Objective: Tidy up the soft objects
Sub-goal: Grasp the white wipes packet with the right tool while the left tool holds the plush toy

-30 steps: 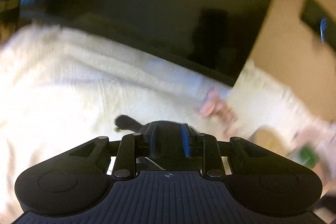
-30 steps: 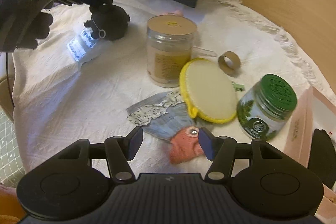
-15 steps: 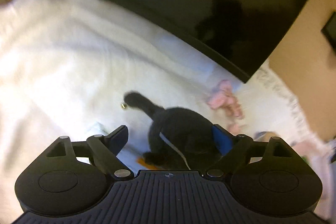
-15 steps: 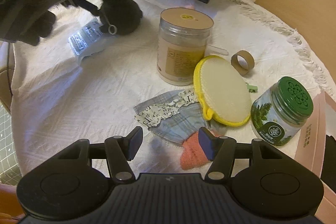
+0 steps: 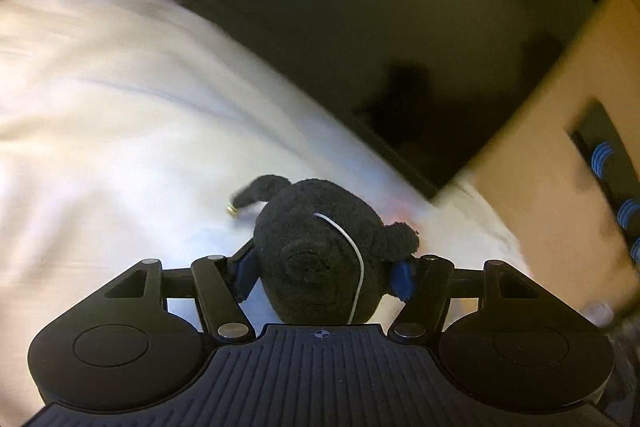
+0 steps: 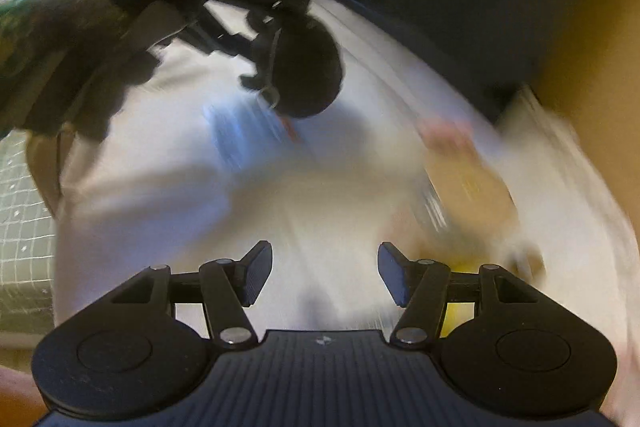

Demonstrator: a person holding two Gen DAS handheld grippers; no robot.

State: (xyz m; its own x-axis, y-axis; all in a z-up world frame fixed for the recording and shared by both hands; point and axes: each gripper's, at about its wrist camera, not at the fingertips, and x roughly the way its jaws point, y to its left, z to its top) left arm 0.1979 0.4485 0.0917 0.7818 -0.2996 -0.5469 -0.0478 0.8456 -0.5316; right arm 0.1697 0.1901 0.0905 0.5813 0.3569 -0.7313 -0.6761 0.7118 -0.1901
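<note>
In the left wrist view, the white cloth [image 5: 120,107] covering the worktop filled the nine o'clock side, blurred. The left gripper [image 5: 322,273] sat at six o'clock with the black plush toy [image 5: 316,251] lodged between its jaws. The jaws had just been opening and stood at full spread. The blue pads [image 5: 245,273] lay against or just beside the toy's flanks, and no dent in the pile was visible, so this is judged a loose straddle, not a clamp. The toy was a rounded, fuzzy black body with a thin tail-like limb toward eleven o'clock, a stubby limb toward three o'clock and a white cord loop [image 5: 352,247] across its back. A dark screen [image 5: 400,27] stood beyond it from twelve to two o'clock. Whether the toy rested on the cloth or hung clear could not be determined. It is judged light, soft and easily squashed. It should not slip or break, but it will sag or roll if taken by a limb or the cord. The recommended hold is across the widest part of the body. In the right wrist view, a dark-gloved hand [image 6: 60,67] at ten o'clock carried the left gripper, with the toy at its tip toward eleven o'clock. The right gripper [image 6: 324,277] at six o'clock stood roughly half open with nothing between its jaws, over bare cloth. Items toward three o'clock were too smeared to identify.
</note>
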